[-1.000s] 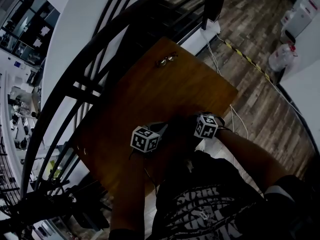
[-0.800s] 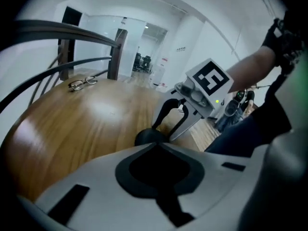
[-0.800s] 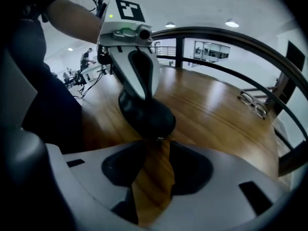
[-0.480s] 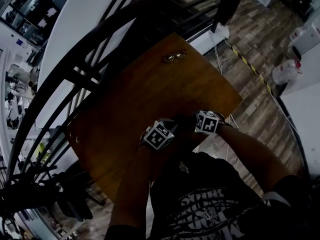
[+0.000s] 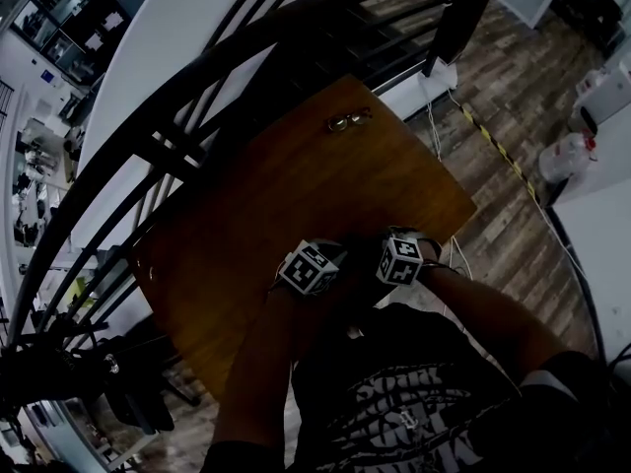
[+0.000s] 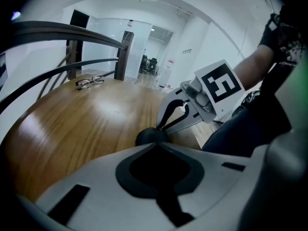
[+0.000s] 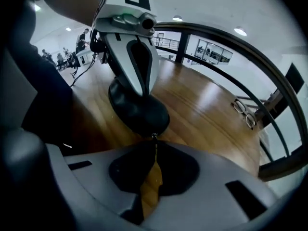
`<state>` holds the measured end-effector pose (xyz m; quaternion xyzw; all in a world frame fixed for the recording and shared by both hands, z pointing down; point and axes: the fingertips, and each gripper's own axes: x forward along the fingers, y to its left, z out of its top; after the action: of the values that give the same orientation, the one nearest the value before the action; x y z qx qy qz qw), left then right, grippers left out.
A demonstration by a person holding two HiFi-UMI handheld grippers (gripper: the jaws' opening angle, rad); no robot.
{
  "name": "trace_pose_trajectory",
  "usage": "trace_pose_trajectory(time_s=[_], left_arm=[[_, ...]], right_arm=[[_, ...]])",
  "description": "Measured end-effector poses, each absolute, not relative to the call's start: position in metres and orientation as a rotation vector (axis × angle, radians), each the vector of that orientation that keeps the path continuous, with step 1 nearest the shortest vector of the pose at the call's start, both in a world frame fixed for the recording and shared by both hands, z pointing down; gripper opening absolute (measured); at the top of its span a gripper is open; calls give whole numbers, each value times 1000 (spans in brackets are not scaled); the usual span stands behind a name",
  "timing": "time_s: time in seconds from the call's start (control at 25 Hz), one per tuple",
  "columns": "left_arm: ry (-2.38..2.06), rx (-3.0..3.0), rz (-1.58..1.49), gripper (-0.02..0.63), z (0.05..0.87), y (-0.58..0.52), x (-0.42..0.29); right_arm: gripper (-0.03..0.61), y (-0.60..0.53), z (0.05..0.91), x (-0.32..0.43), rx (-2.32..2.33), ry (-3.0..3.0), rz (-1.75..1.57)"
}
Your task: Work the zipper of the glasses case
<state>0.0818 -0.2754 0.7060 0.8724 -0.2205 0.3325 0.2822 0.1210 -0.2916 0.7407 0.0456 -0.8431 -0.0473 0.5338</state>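
The dark glasses case [image 7: 139,112] lies on the wooden table [image 5: 296,195] near its front edge, between both grippers. My left gripper [image 6: 155,142] is shut on one rounded end of the case [image 6: 151,136]. My right gripper [image 7: 154,139] faces it from the other side. Its jaws are closing and its tips pinch the small metal zipper pull [image 7: 153,136] at the case's near end. In the head view only the two marker cubes show, left [image 5: 314,267] and right [image 5: 399,259], and the case between them is lost in shadow.
A pair of glasses [image 5: 350,119] lies at the table's far edge by the curved dark railing [image 5: 197,116]. The person's legs and torso are close against the near table edge. Beyond the table's right side is plank floor [image 5: 513,215].
The two marker cubes have drawn closer together at the table's front edge. The head view has shifted slightly.
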Motion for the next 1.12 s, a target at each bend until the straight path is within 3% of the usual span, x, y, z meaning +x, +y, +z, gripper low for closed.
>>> trace_pose_trajectory(time_s=[0.24, 0.48, 0.72, 0.8, 0.84, 0.96, 1.0, 1.04, 1.12], left_arm=[[-674, 2361, 855, 8, 705, -284, 83], [-669, 2349, 842, 8, 705, -286, 83], [-655, 2332, 844, 8, 703, -286, 80], [-638, 2318, 842, 8, 704, -285, 80], [-631, 2313, 841, 8, 705, -285, 80], [-626, 2314, 837, 8, 706, -283, 83], [-631, 2315, 836, 8, 706, -283, 84], [-636, 2317, 837, 8, 706, -282, 85], [-626, 2334, 866, 8, 708, -279, 88]], right_arm=[[7, -305, 740, 123, 150, -2069, 2], [-3, -214, 741, 117, -107, -2071, -14], [-1, -285, 717, 122, 354, -2168, 154], [151, -297, 724, 125, 245, -2148, 104], [160, -296, 729, 123, 141, -2145, 79], [152, -287, 740, 114, -116, -2124, -1], [130, -285, 742, 114, -147, -2114, 10], [44, -283, 742, 116, -145, -2106, 39], [15, -280, 739, 121, -79, -2099, 101]])
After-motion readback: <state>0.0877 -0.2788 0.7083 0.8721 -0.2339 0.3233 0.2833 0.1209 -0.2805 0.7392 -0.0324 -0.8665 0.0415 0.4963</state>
